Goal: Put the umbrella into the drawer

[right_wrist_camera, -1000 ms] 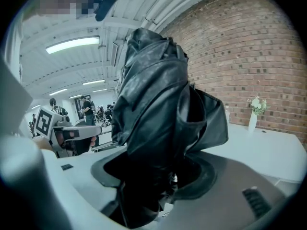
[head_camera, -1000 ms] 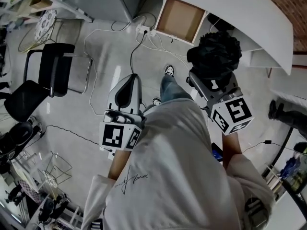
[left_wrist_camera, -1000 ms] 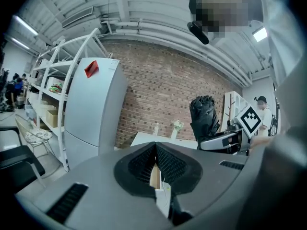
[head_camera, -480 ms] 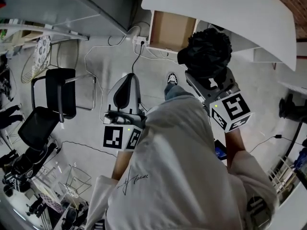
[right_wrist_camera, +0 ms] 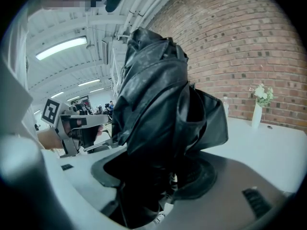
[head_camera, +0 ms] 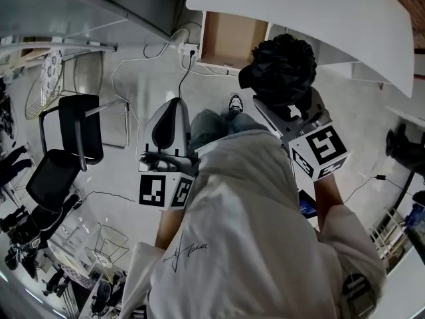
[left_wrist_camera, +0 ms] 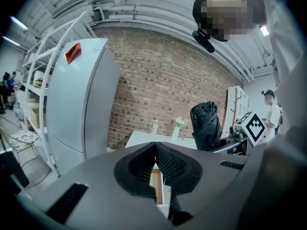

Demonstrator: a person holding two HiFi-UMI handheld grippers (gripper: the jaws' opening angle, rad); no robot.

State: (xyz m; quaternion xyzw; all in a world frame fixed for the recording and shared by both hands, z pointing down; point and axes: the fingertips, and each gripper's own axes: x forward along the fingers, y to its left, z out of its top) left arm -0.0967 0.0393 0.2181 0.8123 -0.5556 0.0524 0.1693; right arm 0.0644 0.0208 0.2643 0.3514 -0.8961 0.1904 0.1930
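Observation:
A folded black umbrella stands upright in my right gripper, whose jaws are shut on its lower end. It also shows in the left gripper view as the black umbrella at the right. The open drawer, brown inside, sticks out under the white table, just left of the umbrella. My left gripper is shut with nothing in it and hangs over the floor, below the drawer.
A black chair stands at the left, with cables and a power strip on the floor near the drawer. A white fridge stands before a brick wall. The person's shoe is under the drawer front.
The view has moved toward the table. The drawer and table edge now sit closer above both grippers, and the umbrella has come up beside the drawer's right side.

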